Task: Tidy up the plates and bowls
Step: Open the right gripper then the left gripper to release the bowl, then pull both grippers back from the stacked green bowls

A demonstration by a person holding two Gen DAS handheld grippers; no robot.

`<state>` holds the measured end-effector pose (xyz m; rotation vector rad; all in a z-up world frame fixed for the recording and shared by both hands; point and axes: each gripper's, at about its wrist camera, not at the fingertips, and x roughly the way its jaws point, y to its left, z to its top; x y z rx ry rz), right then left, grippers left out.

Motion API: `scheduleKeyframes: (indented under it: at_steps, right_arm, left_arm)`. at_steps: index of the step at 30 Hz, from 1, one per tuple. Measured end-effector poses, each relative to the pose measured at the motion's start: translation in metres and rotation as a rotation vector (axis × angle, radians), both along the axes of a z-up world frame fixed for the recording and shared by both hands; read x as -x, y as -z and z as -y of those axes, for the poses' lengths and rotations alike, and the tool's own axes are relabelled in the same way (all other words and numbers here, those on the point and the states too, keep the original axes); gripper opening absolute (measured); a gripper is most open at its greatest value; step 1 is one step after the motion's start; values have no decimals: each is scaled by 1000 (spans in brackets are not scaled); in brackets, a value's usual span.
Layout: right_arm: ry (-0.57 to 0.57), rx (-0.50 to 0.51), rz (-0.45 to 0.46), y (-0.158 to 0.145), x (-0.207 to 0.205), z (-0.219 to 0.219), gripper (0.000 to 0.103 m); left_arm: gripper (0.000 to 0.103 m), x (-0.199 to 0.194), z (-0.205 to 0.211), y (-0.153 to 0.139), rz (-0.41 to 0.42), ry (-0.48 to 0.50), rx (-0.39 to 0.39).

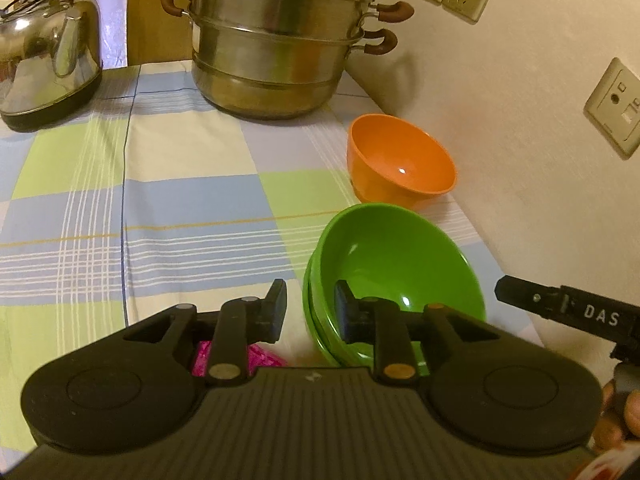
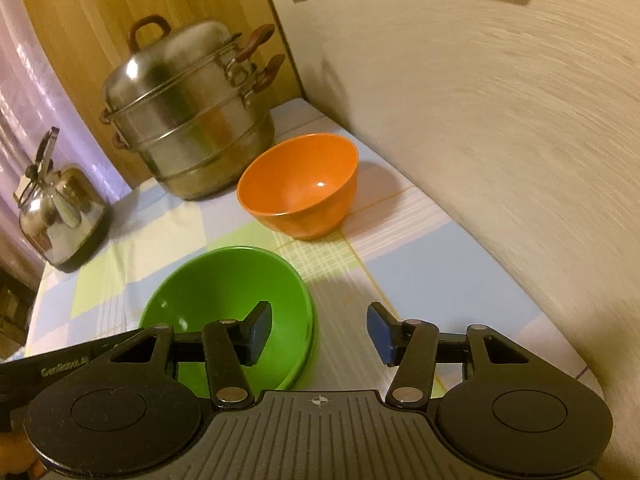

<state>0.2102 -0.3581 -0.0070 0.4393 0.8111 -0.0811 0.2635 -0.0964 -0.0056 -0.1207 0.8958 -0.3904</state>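
Observation:
A green bowl (image 1: 396, 268) sits nested in another green bowl or plate (image 1: 316, 320) on the checked tablecloth; it also shows in the right wrist view (image 2: 224, 292). An orange bowl (image 1: 400, 160) stands upright just beyond it near the wall, also in the right wrist view (image 2: 304, 188). My left gripper (image 1: 310, 312) is open, its fingers straddling the green bowl's near-left rim without closing on it. My right gripper (image 2: 318, 332) is open and empty, its left finger over the green bowl's right side. The right gripper's body shows at the left view's right edge (image 1: 568, 308).
A tall steel steamer pot (image 1: 280, 36) stands at the back, also in the right view (image 2: 188, 120). A steel kettle (image 1: 48, 56) stands at the back left. A pink object (image 1: 202, 356) lies under my left gripper. The wall (image 1: 520, 140) with sockets runs along the table's right edge.

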Motion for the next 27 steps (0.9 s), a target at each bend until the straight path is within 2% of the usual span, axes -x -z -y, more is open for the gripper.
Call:
scheduleKeyframes:
  at_steps: [7,9,12,13,14,15,18,20,27]
  right_arm:
    - [-13,22,6,-5,23,-7,53]
    - [-21,24,-5,-6,32,-9,53]
    - [-43,40,-3,-14,49,-16,56]
    - [-52,57,-1,-19,55,-20,59]
    - [-56,75,1,-23,60,-23,66]
    - [-58,90,1,-26,66,-25,73]
    - [-67,104,0,-35,85,-30,76]
    - [-70,110,-5,-38,96,-33,76]
    - [-76,109,-9,-43,134,-35,77]
  left_arm:
    - [23,31,-9,-12,3,-12,20]
    - [27,42,-10,-16,8,-13,18]
    - [45,60,-11,-24,17,-26,18]
    - [55,67,-12,-26,21,-34,16]
    - [60,75,-12,-28,28,-38,11]
    - [61,81,-12,-30,32,-39,8]
    - [70,101,-14,-35,34,-56,2]
    - [83,116,-16,-37,49,-70,-17]
    - [92,154,-22,-43,85,-104,-53]
